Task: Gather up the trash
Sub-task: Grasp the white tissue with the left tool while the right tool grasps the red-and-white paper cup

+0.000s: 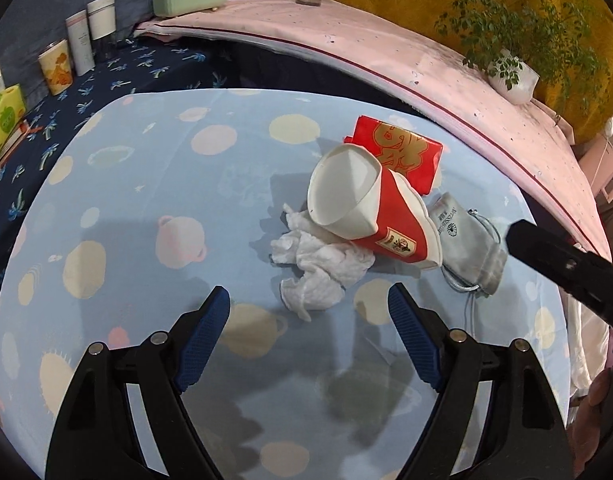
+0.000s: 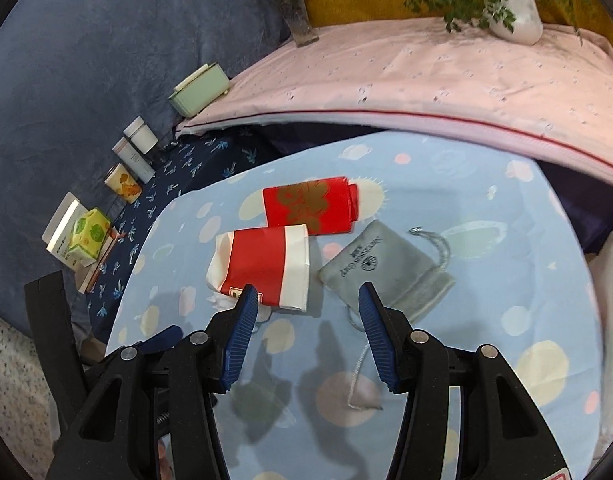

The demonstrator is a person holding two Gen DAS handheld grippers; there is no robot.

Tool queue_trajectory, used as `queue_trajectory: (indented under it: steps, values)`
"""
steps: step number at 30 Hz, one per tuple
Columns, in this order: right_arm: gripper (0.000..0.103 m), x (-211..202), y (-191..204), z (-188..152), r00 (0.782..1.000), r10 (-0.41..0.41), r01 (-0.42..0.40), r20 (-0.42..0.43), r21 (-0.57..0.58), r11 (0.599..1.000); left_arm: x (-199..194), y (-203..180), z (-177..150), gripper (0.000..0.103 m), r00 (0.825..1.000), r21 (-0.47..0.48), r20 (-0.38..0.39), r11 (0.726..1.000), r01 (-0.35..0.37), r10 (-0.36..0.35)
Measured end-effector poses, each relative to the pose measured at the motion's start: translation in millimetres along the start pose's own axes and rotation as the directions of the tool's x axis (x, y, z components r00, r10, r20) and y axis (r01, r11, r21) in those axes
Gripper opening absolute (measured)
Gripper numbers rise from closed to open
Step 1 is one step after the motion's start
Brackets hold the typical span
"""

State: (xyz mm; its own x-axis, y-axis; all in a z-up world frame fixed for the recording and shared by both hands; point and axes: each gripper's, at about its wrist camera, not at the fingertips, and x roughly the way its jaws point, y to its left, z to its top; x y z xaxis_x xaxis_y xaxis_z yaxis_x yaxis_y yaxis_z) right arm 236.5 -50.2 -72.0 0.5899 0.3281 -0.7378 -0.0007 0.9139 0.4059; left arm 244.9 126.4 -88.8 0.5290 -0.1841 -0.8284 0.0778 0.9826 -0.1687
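On the light blue dotted tablecloth (image 1: pixel 146 200) lies a crumpled white tissue (image 1: pixel 318 264). A red and white paper cup (image 1: pixel 390 224) rests on its side against it. Behind the cup is a red packet with gold print (image 1: pixel 406 152), and a grey drawstring pouch (image 1: pixel 466 240) lies to its right. My left gripper (image 1: pixel 308 294) is open just short of the tissue and holds nothing. My right gripper (image 2: pixel 306 292) is open and empty above the cloth, between the cup (image 2: pixel 262 264) and the pouch (image 2: pixel 386 272). The red packet (image 2: pixel 310 204) lies beyond them.
A pink-covered ledge (image 2: pixel 426 76) runs behind the table with a white plant pot (image 2: pixel 518 16), a flower vase (image 2: pixel 300 20) and a green box (image 2: pixel 198 92). Tins, a printed cup (image 2: pixel 124 188) and a tissue box (image 2: pixel 88 240) line the navy cloth on the left.
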Motion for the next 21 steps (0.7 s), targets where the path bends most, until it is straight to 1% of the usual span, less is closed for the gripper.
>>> queue_trajectory:
  steps: [2,5,6,8,11,12,13,15,18,20,21]
  values:
    - [0.051,14,1,2,1.0,0.015,-0.015,-0.025,0.007,1.0,7,0,3,0.076,1.0,0.003,-0.005,1.0,0.012,-0.012]
    - [0.051,35,3,4,0.998,0.031,-0.03,-0.06,0.015,0.999,18,0,6,0.069,0.999,0.012,-0.02,1.0,0.027,-0.027]
    - [0.051,39,3,5,0.997,0.04,-0.039,-0.068,0.019,0.999,21,0,7,0.064,0.999,0.014,-0.026,0.999,0.033,-0.032]
    - [0.051,49,4,7,0.995,0.061,-0.059,-0.082,0.026,0.998,27,0,8,0.057,0.998,0.014,-0.041,0.999,0.048,-0.048]
    - [0.051,62,6,8,0.991,0.084,-0.082,-0.104,0.032,0.996,31,0,9,0.046,0.997,0.011,-0.04,0.998,0.066,-0.066]
    - [0.051,65,7,8,0.99,0.089,-0.086,-0.109,0.031,0.996,32,0,9,0.036,0.996,0.013,-0.045,0.996,0.084,-0.083]
    - [0.051,68,8,8,0.989,0.095,-0.092,-0.114,0.03,0.995,33,0,9,0.031,0.993,0.01,-0.06,0.994,0.107,-0.106]
    - [0.051,72,10,7,0.987,0.109,-0.106,-0.119,0.029,0.994,34,2,9,0.027,0.99,-0.002,-0.064,0.992,0.123,-0.123]
    - [0.05,74,12,6,0.986,0.119,-0.117,-0.119,0.024,0.993,34,2,8,0.024,0.99,-0.002,-0.062,0.992,0.13,-0.13]
    - [0.043,73,12,6,0.985,0.125,-0.123,-0.121,0.023,0.992,33,2,8,0.023,0.99,-0.002,-0.061,0.992,0.128,-0.128]
    - [0.04,72,11,6,0.984,0.128,-0.126,-0.121,0.026,0.992,33,2,7,0.022,0.99,-0.005,-0.062,0.992,0.128,-0.128]
